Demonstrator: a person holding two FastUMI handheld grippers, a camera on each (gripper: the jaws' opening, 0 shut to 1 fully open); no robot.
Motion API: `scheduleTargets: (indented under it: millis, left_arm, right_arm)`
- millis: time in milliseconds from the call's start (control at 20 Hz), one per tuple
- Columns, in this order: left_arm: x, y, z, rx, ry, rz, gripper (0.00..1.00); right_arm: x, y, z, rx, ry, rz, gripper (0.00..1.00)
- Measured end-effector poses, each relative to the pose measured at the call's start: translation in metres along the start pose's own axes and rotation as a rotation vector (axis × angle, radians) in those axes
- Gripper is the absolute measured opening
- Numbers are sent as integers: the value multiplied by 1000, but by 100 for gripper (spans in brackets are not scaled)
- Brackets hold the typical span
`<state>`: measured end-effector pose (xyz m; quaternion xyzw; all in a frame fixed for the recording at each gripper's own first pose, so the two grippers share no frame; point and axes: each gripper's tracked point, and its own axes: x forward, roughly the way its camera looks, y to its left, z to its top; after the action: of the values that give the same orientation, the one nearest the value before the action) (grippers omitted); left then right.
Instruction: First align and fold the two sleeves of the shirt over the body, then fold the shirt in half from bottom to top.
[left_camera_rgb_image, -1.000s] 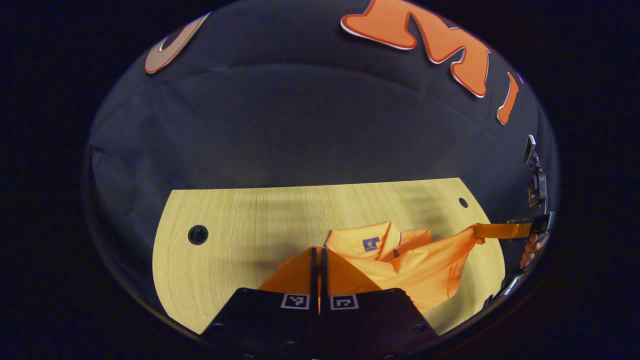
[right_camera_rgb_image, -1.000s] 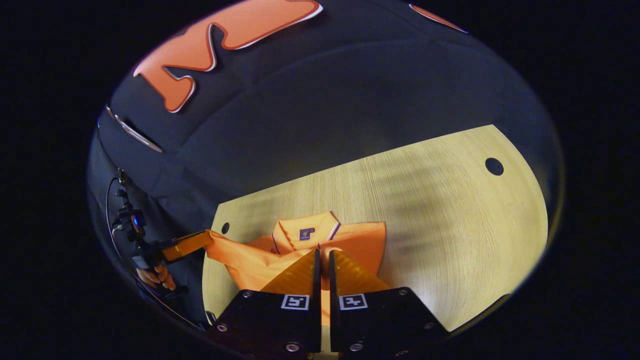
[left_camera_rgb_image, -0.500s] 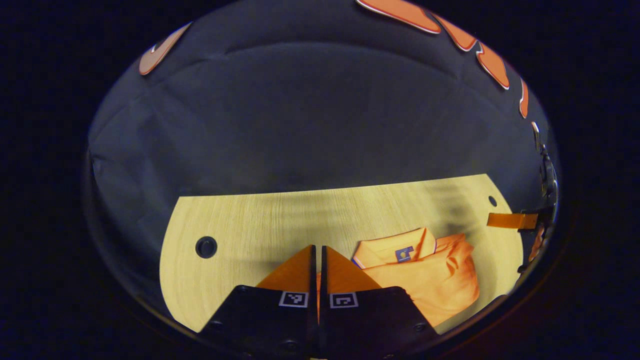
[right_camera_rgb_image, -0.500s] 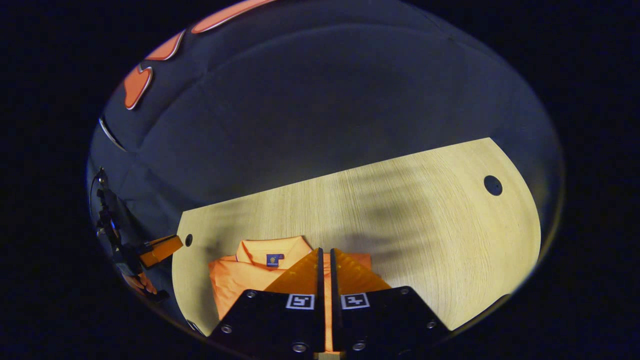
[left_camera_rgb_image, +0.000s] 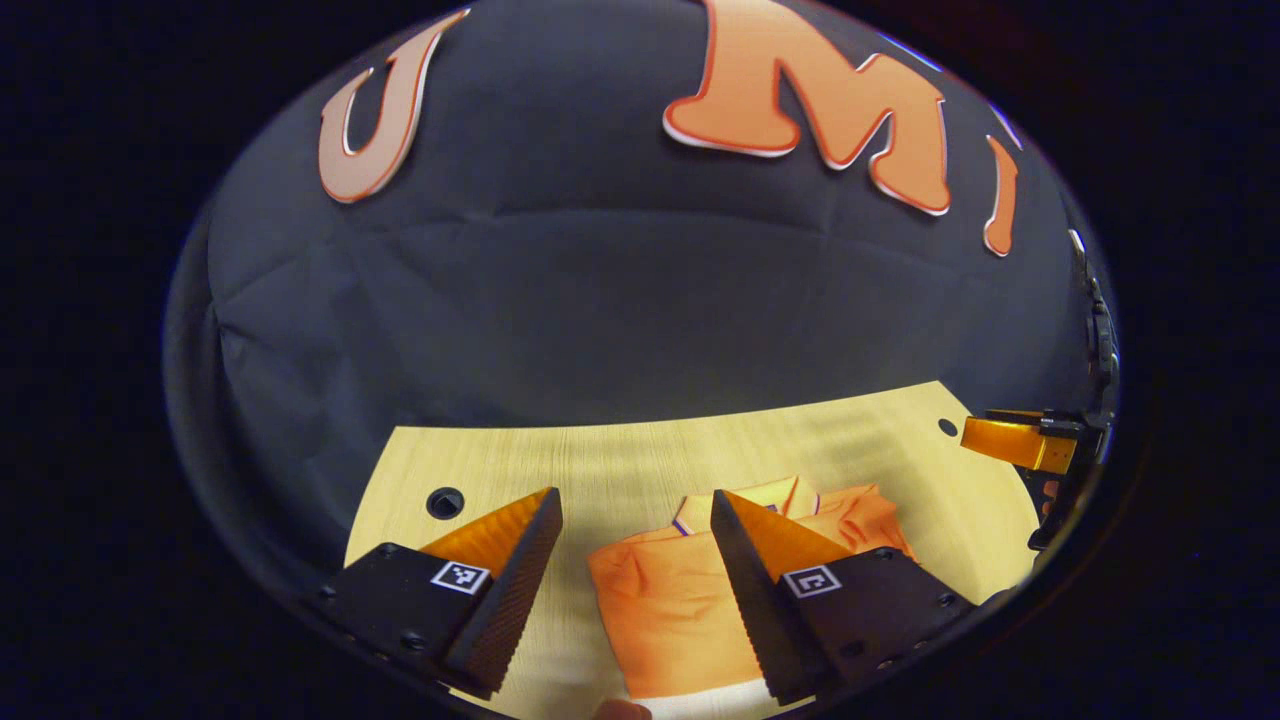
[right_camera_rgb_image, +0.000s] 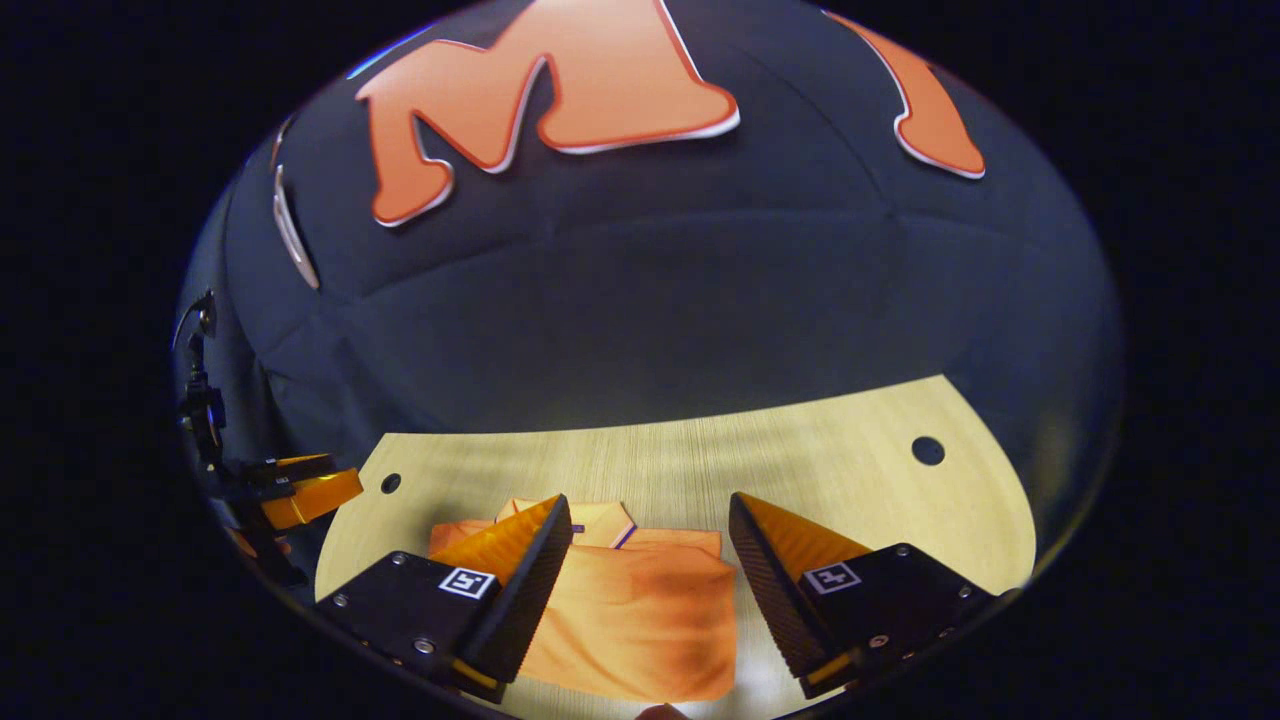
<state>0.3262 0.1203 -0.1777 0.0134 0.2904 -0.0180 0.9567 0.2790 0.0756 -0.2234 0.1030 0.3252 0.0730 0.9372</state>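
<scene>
On the pale wooden table (left_camera_rgb_image: 620, 465) before the black cloth wall (left_camera_rgb_image: 600, 300), the orange shirt (right_camera_rgb_image: 640, 620) lies folded; the left gripper (left_camera_rgb_image: 636, 520) and right gripper (right_camera_rgb_image: 650, 525) hover spread wide, grasping nothing.

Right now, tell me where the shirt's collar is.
In the left gripper view the collar lies at the shirt's far end, toward the booth wall, just behind that gripper's right finger; in the right gripper view it sits between the open fingers, nearer the left one.
</scene>
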Motion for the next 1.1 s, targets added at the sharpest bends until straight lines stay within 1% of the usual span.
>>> scheduleTargets:
  millis: [100,200,300,350,450,500,700,800,850,900,1000,1100]
  left_arm:
    - [-34,-12,7,7,-58,3,90]
    - [-68,-23,15,9,-116,7,94]
    - [-99,-29,18,19,-170,18,94]
    - [-117,-37,15,18,-176,6,94]
    - [-148,-41,10,6,-201,16,95]
    - [-163,-42,9,7,-227,32,99]
    - [-223,-57,3,11,-331,50,98]
    - [-248,-63,-5,12,-373,63,98]
    - [-261,-67,-6,14,-393,66,98]
    - [-273,-72,-9,22,-407,74,98]
    - [-290,-80,-20,42,-419,96,98]
    - [-305,-92,-29,38,-440,95,98]
  right_arm:
    - [-28,3,11,-28,-64,-4,98]
    - [-58,8,21,-53,-125,-6,98]
    - [-91,12,27,-83,-184,-1,98]
    - [-105,15,24,-87,-191,8,98]
    - [-131,28,21,-86,-214,46,97]
    - [-141,29,21,-93,-230,53,98]
    - [-188,33,12,-128,-303,58,97]
    - [-211,35,11,-148,-329,62,97]
    - [-224,35,11,-153,-342,62,100]
    - [-234,37,11,-156,-362,69,97]
    - [-255,42,8,-144,-403,75,97]
    - [-272,49,5,-135,-446,103,97]
